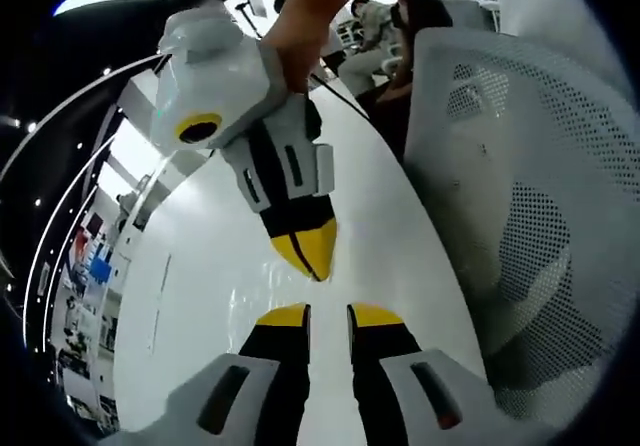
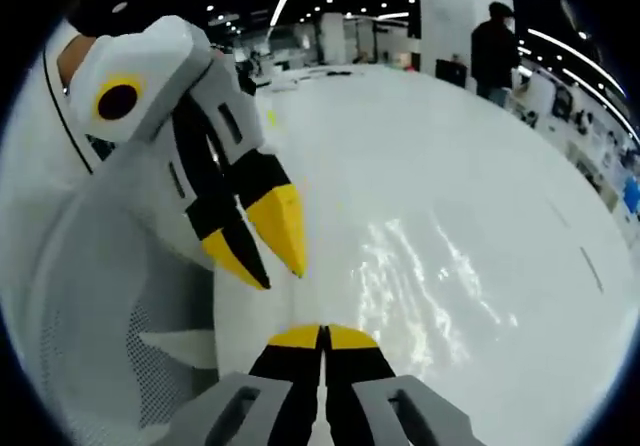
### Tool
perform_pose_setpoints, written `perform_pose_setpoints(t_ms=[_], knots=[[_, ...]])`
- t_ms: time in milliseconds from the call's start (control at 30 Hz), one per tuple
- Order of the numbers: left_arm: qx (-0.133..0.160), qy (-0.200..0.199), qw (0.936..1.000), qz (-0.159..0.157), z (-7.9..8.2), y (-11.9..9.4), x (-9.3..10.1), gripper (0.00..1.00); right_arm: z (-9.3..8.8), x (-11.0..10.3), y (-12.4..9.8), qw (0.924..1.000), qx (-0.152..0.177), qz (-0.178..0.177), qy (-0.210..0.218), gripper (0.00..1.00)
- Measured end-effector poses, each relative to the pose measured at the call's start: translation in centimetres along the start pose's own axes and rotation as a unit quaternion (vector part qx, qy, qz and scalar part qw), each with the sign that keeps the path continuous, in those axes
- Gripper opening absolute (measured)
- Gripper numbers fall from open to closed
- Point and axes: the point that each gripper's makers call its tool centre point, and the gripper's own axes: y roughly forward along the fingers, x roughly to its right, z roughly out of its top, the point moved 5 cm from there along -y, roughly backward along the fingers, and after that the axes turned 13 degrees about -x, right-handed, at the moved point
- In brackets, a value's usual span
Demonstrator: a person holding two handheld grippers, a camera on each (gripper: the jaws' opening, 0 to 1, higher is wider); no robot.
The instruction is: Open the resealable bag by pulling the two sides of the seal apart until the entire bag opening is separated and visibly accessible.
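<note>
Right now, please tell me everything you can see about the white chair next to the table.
The chair is white and looks like plastic. Its curved back is pierced by many small round holes, with darker background showing through them. It stands close against the edge of the white table; whether the two touch I cannot tell.

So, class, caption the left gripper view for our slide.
Left gripper open, facing the closed right gripper over a clear bag on the white table.

Glossy white table [image 1: 200, 296] [image 2: 450, 186], a clear, glinting plastic bag [image 2: 420, 276] flat on it.
</note>
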Motion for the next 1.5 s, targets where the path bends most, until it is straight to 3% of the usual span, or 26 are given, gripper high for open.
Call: perform_pose_setpoints(t_ms=[300, 400, 433, 467, 600, 800, 967, 1067, 1300, 1500], knots=[[-0.030, 0.008, 0.9994, -0.014, -0.5, 1.0, 0.4, 0.13, 0.7, -0.5, -0.5, 0.9992, 0.011, -0.005, -0.038, 0.00], [-0.041, -0.012, 0.9989, -0.020, -1.0, 1.1, 0.5, 0.12, 0.9, -0.5, -0.8, 0.9984, 0.021, -0.013, -0.051, 0.00], [-0.066, -0.032, 0.9967, -0.034, -1.6, 1.4, 0.7, 0.11, 1.0, -0.4, -0.9, 0.9982, 0.026, -0.015, -0.051, 0.00], [-0.073, -0.039, 0.9960, -0.034, -1.8, 1.6, 0.7, 0.10, 1.1, -0.3, -1.0, 0.9980, 0.030, -0.019, -0.051, 0.00], [-0.075, -0.031, 0.9962, -0.033, -1.8, 1.8, 0.5, 0.03, 1.5, 0.3, -1.3, 0.9968, 0.040, -0.048, -0.049, 0.00], [-0.077, -0.020, 0.9964, -0.030, -1.5, 1.7, -0.1, 0.01, 2.2, 1.8, -2.2, 0.9911, 0.054, -0.119, -0.024, 0.00], [-0.077, -0.017, 0.9963, -0.032, -1.2, 1.6, -0.4, 0.00, 2.9, 2.7, -3.4, 0.9818, 0.089, -0.167, 0.021, 0.00], [-0.078, -0.017, 0.9962, -0.035, -1.3, 1.6, -0.5, 0.00, 2.9, 2.9, -4.0, 0.9751, 0.103, -0.195, 0.027, 0.00], [-0.077, -0.018, 0.9962, -0.038, -1.2, 1.6, -0.6, 0.00, 3.5, 2.9, -5.4, 0.9630, 0.129, -0.236, 0.019, 0.00], [-0.080, -0.011, 0.9961, -0.035, -1.2, 1.6, -0.6, 0.00, 3.7, 2.9, -5.2, 0.9655, 0.127, -0.227, 0.012, 0.00]])
